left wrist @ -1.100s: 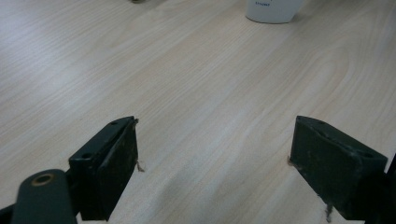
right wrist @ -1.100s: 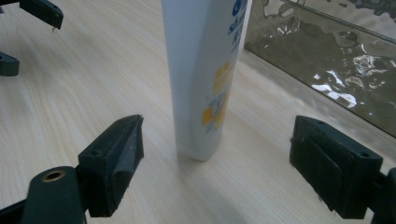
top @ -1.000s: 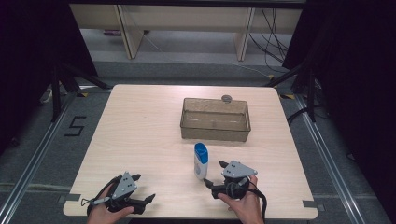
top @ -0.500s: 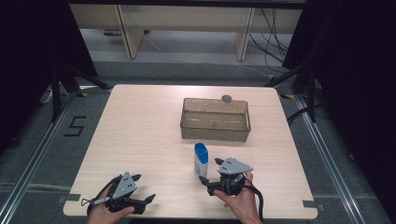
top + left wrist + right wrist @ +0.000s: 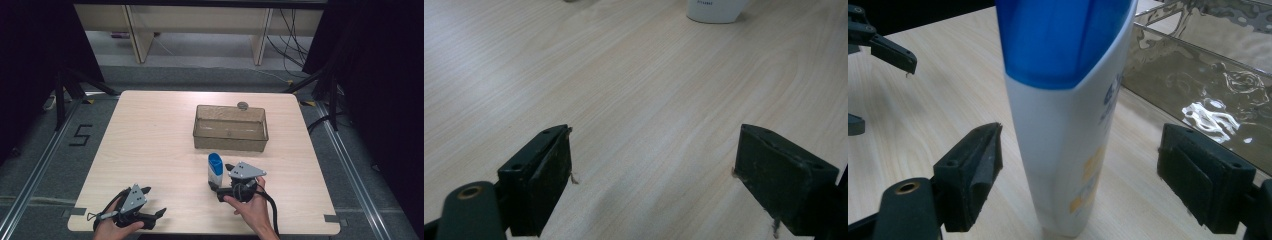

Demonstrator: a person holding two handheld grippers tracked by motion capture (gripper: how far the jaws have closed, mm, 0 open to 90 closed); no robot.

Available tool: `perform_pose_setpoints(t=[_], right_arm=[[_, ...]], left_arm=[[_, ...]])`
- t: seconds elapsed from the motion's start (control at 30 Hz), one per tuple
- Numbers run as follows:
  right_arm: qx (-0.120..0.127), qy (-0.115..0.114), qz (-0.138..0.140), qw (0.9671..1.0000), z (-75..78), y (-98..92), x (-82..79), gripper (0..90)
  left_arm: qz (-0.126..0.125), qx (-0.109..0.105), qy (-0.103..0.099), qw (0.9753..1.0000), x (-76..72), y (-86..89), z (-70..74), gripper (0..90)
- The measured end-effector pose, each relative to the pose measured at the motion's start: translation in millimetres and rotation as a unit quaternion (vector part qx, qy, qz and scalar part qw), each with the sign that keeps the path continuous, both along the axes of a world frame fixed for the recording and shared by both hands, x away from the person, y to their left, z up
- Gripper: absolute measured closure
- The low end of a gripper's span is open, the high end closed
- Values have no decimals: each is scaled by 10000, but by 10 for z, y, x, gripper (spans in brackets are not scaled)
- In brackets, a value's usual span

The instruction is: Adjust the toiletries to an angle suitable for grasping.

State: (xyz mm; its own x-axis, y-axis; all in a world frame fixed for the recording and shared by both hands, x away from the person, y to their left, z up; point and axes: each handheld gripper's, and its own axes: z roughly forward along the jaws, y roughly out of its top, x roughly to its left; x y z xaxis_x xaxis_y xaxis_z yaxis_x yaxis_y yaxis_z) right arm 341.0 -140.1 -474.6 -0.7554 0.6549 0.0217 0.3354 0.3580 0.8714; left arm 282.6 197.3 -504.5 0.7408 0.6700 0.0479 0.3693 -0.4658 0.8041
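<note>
on the wooden table, a clear plastic bin sits beyond centre. near the front edge a white bottle with blue cap stands upright between the released jaws of the right gripper, untouched. left gripper rests at the front-left, jaws spread, holding nothing.

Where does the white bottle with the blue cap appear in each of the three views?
High view: white bottle with the blue cap stands upright at lower centre, left of the right gripper.
Left gripper view: its white base at the top edge.
Right gripper view: centre, between the open jaws.
Shared landmark: the light wooden table.
</note>
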Motion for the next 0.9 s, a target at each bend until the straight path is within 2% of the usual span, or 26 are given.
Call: perform_pose_setpoints(t=[0.03, 0.07, 0.1, 0.13, 0.17, 0.2, 0.27, 0.33, 0.37, 0.4, 0.5, 0.57, 0.63, 0.73, 0.77, 0.8, 0.83, 0.9], right_arm=[[9, 24, -61, 10000, 2, 2, 0, 197], [-15, -53, -21, 10000, -1, 5, 16, 199], [27, 45, 4, 10000, 0, 14, 13, 202], [13, 22, 23, 10000, 2, 19, 20, 204], [21, 53, -70, 10000, 6, 29, 9, 208], [21, 3, 36, 10000, 7, 37, 24, 212], [18, 43, -28, 10000, 16, 50, 17, 220], [-9, -9, 21, 10000, 16, 56, 26, 225], [-38, -56, 43, 10000, 13, 67, 38, 234], [-38, -56, 43, 10000, 13, 67, 38, 234], [-36, -6, 119, 9999, -2, 95, 56, 258], [-118, -101, 53, 9999, -1, 95, 60, 266], [-106, 6, 116, 9999, -4, 111, 63, 276], [-130, 19, 113, 9999, -9, 120, 66, 291], [-153, -92, 69, 9998, -14, 122, 76, 299], [-144, -30, 100, 9998, -15, 125, 79, 306], [-139, 27, 125, 9998, -17, 128, 81, 310], [-138, 37, 123, 9998, -19, 129, 89, 314]], left_arm=[[-2, 116, -27, 9999, 0, 12, 10, 148], [7, 129, -38, 9999, 1, 14, 11, 148], [-2, 191, -49, 9998, 4, 20, 14, 148], [-10, 190, -47, 9998, 4, 20, 14, 148], [-7, 193, -46, 9998, 5, 20, 14, 148], [-6, 190, -49, 9998, 5, 19, 15, 148], [24, 64, -38, 10000, -4, 4, 9, 148], [24, 66, -37, 10000, -3, 5, 8, 148], [3, 180, -46, 9998, 6, 20, 13, 148], [3, 180, -46, 9998, 6, 20, 13, 148], [-22, 87, -18, 10000, 6, 11, 6, 148], [2, 57, -16, 10000, 6, 6, 1, 148], [-3, 100, -22, 9999, 9, 12, 3, 148], [-4, 115, -15, 9999, 5, 11, 10, 148], [-25, 109, -22, 9999, 13, 11, 4, 149], [-28, 146, -15, 9999, 17, 16, 5, 148], [-3, 34, 32, 10000, 13, 5, -1, 148], [-5, 55, 28, 10000, 18, 9, -3, 148]])
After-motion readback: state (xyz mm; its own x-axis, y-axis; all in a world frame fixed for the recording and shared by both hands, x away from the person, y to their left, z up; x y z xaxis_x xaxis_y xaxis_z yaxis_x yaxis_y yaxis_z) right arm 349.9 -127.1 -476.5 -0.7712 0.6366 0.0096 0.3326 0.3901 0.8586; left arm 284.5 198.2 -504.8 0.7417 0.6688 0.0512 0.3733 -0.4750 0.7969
